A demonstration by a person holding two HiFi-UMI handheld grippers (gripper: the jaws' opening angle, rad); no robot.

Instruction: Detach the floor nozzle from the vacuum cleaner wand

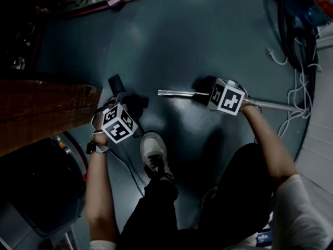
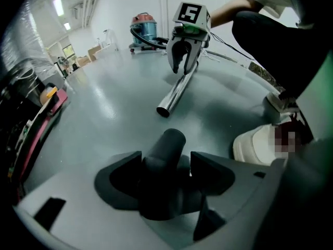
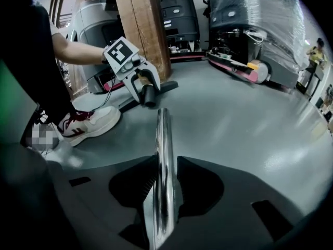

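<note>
Down over the grey floor [image 1: 208, 40], the chrome wand [image 1: 177, 93] runs out to the right, its open left end free, and the jaws of the right gripper [image 3: 165, 163] are clenched on its shaft. Just left of that open end and apart from it, the floor nozzle [image 2: 169, 145] points its dark neck toward the wand between the jaws of the left gripper [image 2: 166, 159]. These stand released around it, a sliver of gap showing at one pad, and a white shoe [image 1: 154, 150] rests nearer, between the two grippers.
</note>
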